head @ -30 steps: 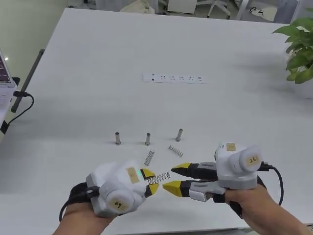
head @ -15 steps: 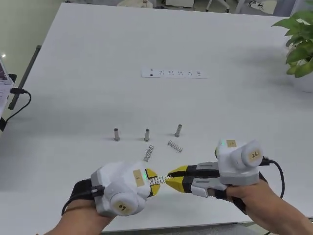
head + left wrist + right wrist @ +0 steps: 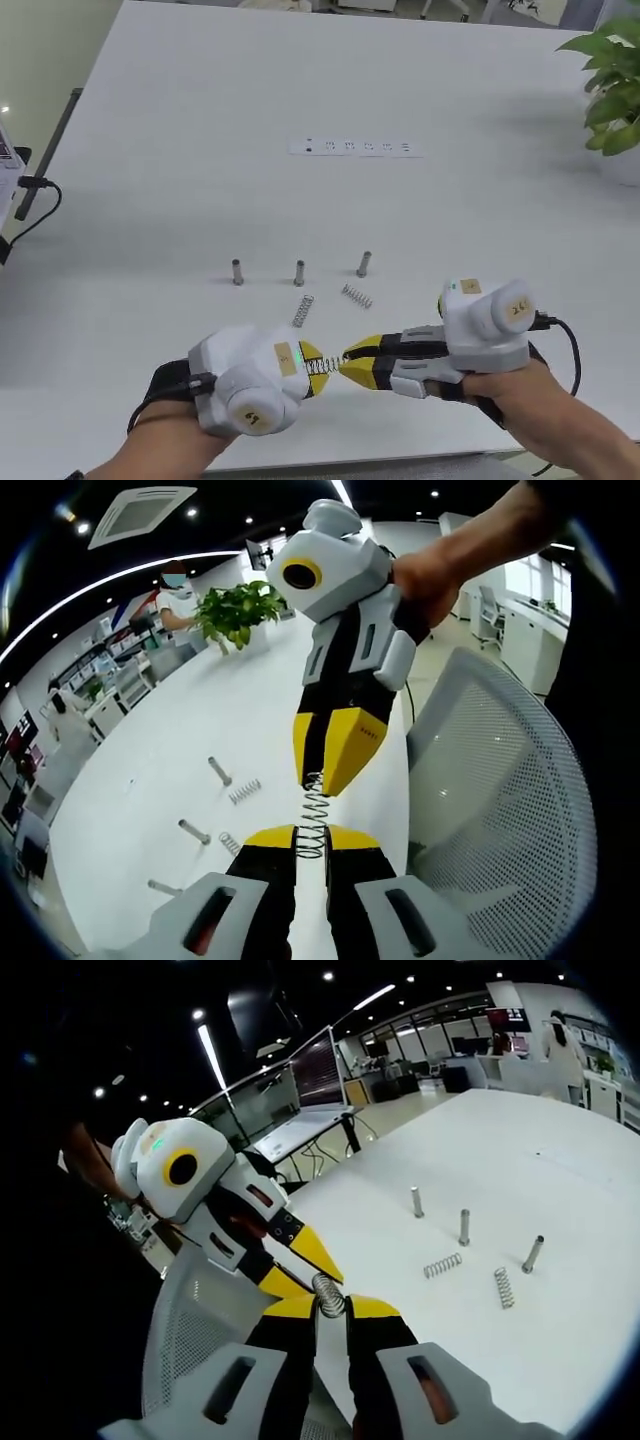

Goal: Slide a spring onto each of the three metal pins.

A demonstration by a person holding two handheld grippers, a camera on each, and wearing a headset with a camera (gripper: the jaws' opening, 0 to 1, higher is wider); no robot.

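Three pins point(image 3: 237, 272) point(image 3: 299, 273) point(image 3: 364, 264) stand in a row on the white table point(image 3: 180, 150), well apart from each other. All are bare. The one at the right end of the row leans a little in the head view.

Two loose springs point(image 3: 303, 310) point(image 3: 357, 296) lie flat on the table just on the near side of the row, one below the middle pin, one below the leaning pin. Neither touches a pin.

The held spring point(image 3: 325, 366) is off the table, near its front edge, spanning the two gripper tips.

Left gripper point(image 3: 310, 361): jaws nearly closed, pinching one end of the held spring. In the left gripper view the coils run up between its yellow tips.

Right gripper point(image 3: 352, 363): jaws closed down on the other end. In the right gripper view the coil end sits between its tips.

The grippers point tip to tip, almost touching.

A power strip point(image 3: 357, 148) lies further back on the table.
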